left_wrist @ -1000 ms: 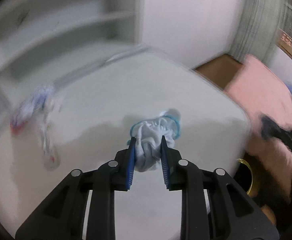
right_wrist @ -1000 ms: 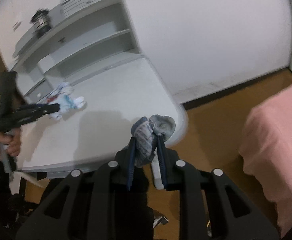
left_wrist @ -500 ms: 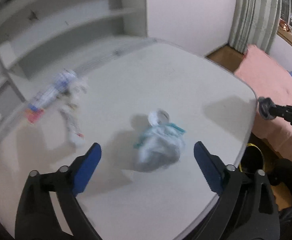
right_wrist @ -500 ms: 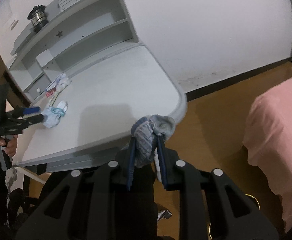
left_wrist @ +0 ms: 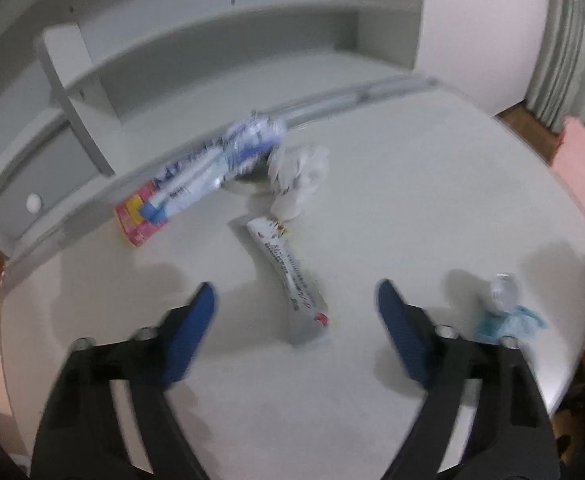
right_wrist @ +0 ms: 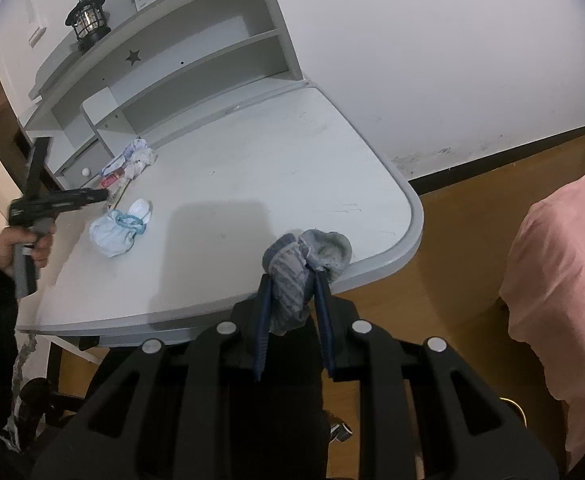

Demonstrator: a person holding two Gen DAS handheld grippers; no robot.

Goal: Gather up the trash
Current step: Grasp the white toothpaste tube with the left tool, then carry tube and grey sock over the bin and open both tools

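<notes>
My left gripper (left_wrist: 295, 290) hovers over the white desk (left_wrist: 412, 184), its jaws wide apart and closing. A long white wrapper (left_wrist: 280, 256) lies between them, untouched by the pads. Beyond it lie a blue-and-white pack with a red end (left_wrist: 196, 184) and a crumpled white tissue (left_wrist: 298, 176). The light-blue wad (left_wrist: 504, 320) rests on the desk to the right of that gripper. My right gripper (right_wrist: 292, 280) is shut on a grey sock (right_wrist: 308, 256), held off the desk's front corner. The right wrist view also shows the left gripper (right_wrist: 100, 194) and the wad (right_wrist: 114, 234).
A grey shelf unit (right_wrist: 196, 56) stands at the back of the desk, with a black lantern (right_wrist: 86, 18) on top. A pink bed (right_wrist: 564, 280) lies to the right across a strip of wooden floor (right_wrist: 464, 220). A person's hand (right_wrist: 16, 240) holds the left gripper.
The left gripper opened, dropped the light-blue wad on the desk and swung left over the wrappers. The right gripper kept the sock and drifted a little away from the desk.
</notes>
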